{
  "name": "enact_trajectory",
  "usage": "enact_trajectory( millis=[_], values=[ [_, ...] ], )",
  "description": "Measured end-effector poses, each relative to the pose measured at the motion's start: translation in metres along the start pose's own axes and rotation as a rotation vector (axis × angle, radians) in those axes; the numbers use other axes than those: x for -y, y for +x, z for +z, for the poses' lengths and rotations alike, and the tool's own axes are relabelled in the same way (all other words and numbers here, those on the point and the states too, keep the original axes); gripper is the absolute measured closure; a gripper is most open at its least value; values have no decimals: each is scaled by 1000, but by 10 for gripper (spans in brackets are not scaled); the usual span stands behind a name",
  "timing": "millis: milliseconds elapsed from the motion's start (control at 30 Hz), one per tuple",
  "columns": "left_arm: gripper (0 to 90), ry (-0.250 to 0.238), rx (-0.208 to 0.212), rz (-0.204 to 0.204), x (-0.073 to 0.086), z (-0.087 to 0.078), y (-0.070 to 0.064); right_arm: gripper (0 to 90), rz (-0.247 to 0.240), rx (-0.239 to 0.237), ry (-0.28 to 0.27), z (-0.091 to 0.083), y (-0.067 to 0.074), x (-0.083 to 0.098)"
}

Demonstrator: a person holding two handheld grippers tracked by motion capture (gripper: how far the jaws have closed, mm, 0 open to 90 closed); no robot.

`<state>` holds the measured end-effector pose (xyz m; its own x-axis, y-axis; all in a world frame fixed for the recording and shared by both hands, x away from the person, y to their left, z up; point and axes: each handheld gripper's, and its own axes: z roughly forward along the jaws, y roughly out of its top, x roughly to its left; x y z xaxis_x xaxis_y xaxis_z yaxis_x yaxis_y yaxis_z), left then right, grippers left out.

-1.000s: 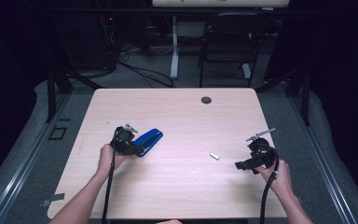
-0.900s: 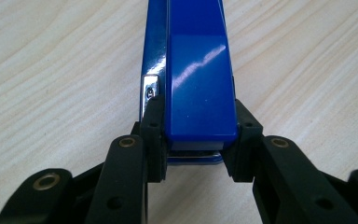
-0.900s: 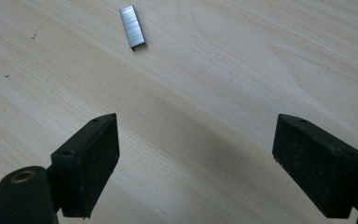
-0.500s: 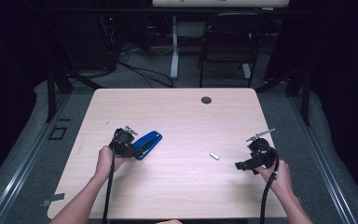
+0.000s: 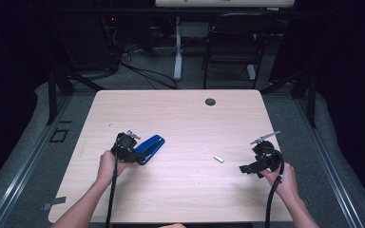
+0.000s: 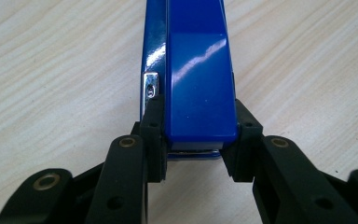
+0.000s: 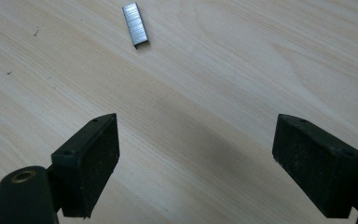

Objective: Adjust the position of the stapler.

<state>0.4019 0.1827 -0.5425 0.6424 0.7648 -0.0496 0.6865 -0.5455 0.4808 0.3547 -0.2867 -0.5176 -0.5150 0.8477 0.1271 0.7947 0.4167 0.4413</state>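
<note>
A blue stapler (image 5: 150, 147) lies on the wooden table (image 5: 180, 118), left of centre. My left gripper (image 5: 132, 151) is shut on its near end. In the left gripper view the two black pads (image 6: 152, 135) press on both sides of the blue stapler (image 6: 198, 88), which runs straight away from the camera. A small silver strip of staples (image 5: 218, 158) rests on the table right of centre. My right gripper (image 5: 246, 169) hovers open to the right of it. Its jaws stand wide apart in the right gripper view, with the staple strip (image 7: 135, 24) lying ahead of them, untouched.
A dark round grommet (image 5: 210, 101) sits near the table's far edge. A black chair (image 5: 233, 47) and a white table leg (image 5: 177, 52) stand beyond the table, with cables on the floor. Both grippers trail black cables toward the near edge.
</note>
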Motion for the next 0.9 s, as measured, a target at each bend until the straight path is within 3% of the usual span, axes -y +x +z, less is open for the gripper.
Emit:
enact_trajectory(
  millis=[300,433,900],
  values=[
    [656,14,1,-15,2,-2,-8,142,-3,-1,0,0,1,0],
    [657,16,19,-40,3,-2,-10,142,1,0,-1,1,1,0],
    [656,33,48,-9,6,-4,-30,142,-4,-6,15,1,1,-1]
  ],
)
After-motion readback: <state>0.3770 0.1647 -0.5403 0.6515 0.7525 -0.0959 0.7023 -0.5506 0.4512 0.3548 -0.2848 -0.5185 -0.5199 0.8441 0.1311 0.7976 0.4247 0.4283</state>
